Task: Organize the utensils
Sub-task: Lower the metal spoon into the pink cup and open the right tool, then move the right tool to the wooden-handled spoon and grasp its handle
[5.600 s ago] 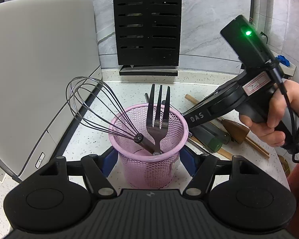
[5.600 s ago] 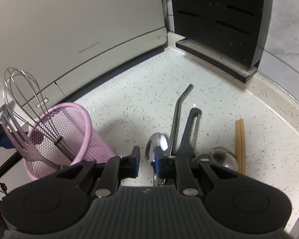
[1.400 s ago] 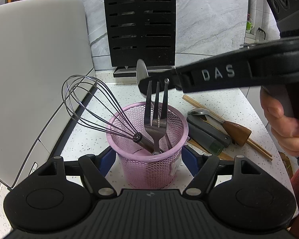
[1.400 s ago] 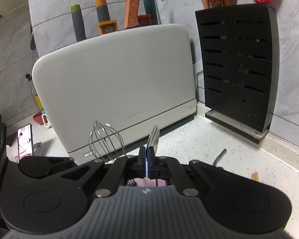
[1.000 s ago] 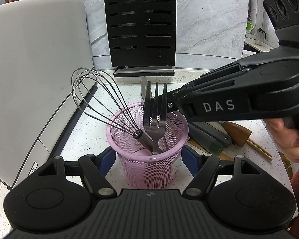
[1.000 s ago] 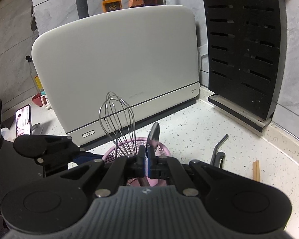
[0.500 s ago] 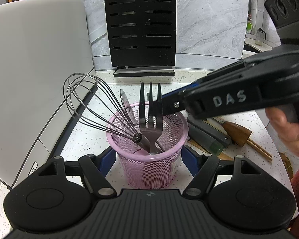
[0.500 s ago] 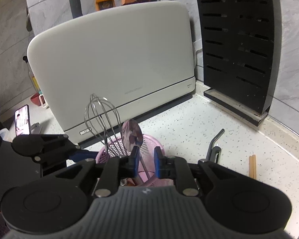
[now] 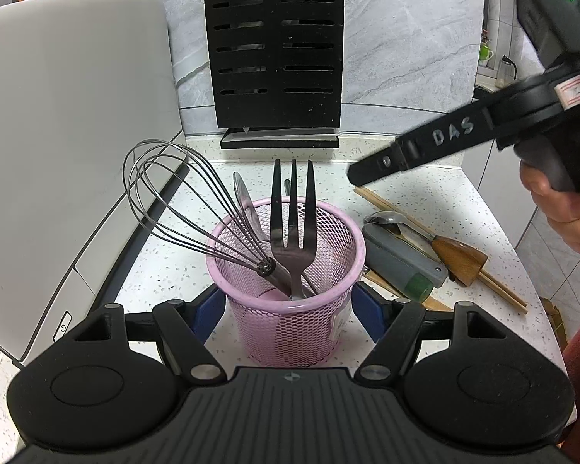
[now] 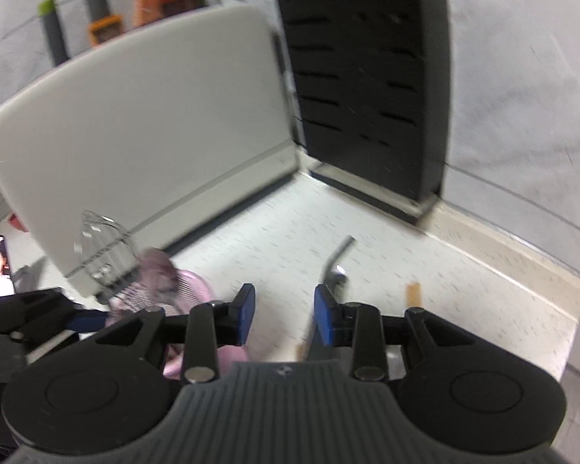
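Two blue fingers [image 9: 208,307] of left gripper [image 9: 290,309] clamp pink mesh cup [image 9: 290,309]; loosened grip lets top-heavy cup tip. Inside cup: whisk [image 9: 181,208], fork [image 9: 293,228], spoon [image 9: 247,208], all leaning, could snag next utensil. Right gripper [image 10: 284,311] empty, fingers opening, view blurred; hasty reach risks knocking cup. Beyond on counter [image 9: 425,189]: wood-handled spoon [image 9: 425,234], chopsticks [image 9: 379,203] loose, could get pushed toward edge.

Home kitchen, pretty clearly: speckled countertop [image 9: 437,193], black knife block [image 9: 276,46] straight ahead, white appliance [image 9: 58,147] off left, utensils dumped in a pink mesh cup [image 9: 290,309] close in.
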`<state>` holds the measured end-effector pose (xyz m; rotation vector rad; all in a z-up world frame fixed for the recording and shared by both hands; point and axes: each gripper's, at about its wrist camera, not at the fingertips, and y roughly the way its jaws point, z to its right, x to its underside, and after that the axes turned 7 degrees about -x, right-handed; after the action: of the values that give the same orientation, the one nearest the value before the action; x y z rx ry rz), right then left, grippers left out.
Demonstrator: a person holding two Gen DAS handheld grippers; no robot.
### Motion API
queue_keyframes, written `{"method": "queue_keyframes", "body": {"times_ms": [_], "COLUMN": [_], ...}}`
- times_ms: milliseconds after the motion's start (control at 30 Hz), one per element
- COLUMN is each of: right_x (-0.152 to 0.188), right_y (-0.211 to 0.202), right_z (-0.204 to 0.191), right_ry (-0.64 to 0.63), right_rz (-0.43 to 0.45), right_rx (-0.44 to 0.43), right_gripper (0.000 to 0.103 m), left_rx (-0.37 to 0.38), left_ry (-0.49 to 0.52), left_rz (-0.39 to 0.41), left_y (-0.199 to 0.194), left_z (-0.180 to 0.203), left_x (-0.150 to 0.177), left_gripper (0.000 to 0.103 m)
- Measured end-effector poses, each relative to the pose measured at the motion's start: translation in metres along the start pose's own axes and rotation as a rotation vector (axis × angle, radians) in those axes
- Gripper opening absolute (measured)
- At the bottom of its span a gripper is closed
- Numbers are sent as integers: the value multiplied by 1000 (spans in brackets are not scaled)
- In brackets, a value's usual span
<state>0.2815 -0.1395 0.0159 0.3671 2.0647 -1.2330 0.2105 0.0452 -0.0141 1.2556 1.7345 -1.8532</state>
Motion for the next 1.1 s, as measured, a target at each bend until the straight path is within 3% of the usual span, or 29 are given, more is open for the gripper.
{"method": "queue_keyframes", "body": {"times_ms": [567,900,1100], "right_x": [12,14,18], "right_y": [48,31,31], "right_z": [19,38,45], "right_ry": [22,34,37], "right_rz": [-189,-212,-279], "right_rx": [80,194,218], "right_gripper": [20,21,21], "left_rx": [0,-1,0], "left_ry": [1,4,5], "left_rz": [0,-1,-1], "left_y": [1,1,1], "left_z": [0,0,0], "left_x": [0,0,0], "left_gripper": [83,82,82]}}
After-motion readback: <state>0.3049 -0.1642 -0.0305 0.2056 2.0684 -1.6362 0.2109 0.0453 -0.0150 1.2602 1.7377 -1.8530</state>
